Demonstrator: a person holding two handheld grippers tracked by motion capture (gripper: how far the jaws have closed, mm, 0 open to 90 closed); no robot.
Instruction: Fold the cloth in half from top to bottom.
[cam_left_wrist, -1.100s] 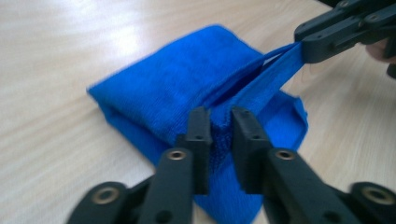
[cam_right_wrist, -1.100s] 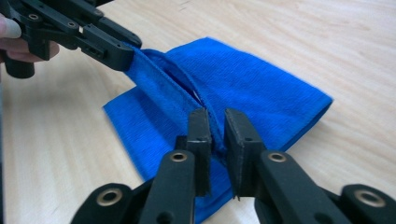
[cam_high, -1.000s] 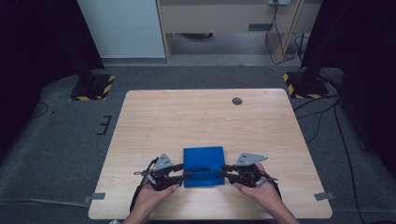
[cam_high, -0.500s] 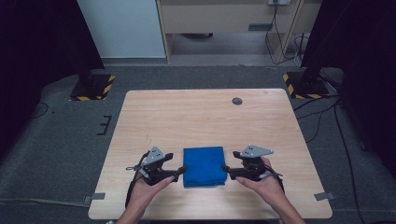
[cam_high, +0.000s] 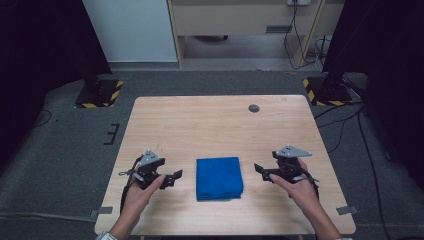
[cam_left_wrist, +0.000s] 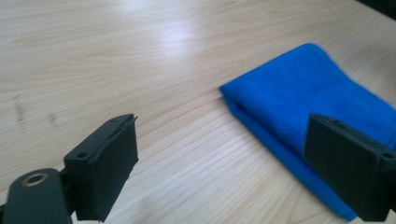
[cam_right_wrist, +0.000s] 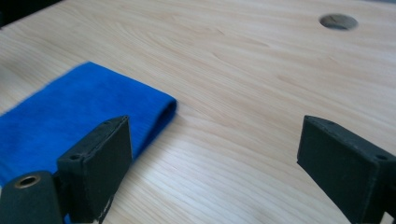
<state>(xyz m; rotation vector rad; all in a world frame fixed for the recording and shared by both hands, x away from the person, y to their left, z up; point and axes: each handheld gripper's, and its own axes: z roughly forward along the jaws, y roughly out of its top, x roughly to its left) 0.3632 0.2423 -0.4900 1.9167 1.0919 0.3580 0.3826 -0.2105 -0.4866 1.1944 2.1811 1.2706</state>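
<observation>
**Folded blue cloth lies free as both grippers stand off to its sides**

A blue cloth (cam_high: 219, 177), folded into a thick, neat rectangle, lies flat near the front edge of the tabletop (cam_high: 210, 125), roughly midway between left and right. Nothing touches it. The left gripper (cam_high: 175, 177) sits just to the cloth's left and the right gripper (cam_high: 260, 170) just to its right, each held level in a hand and pointed inward at the fold. The jaws of both have just been opening and now stand wide apart with only bare wood between them; the left gripper view shows the cloth's doubled edge beside its far jaw, not within the gap, and the right gripper view likewise shows the cloth off beside one jaw. The mirrored stance suggests a release after a two-handed fold, the tools drawn clear so the layers stay undisturbed.

The tabletop is pale, grained wood, otherwise bare except for a round cable hole (cam_high: 254, 108) toward the far right. Beyond it lie grey carpet, two black stands on yellow-and-black striped bases (cam_high: 97, 95), trailing cables, and a light-coloured cabinet at the far wall.
</observation>
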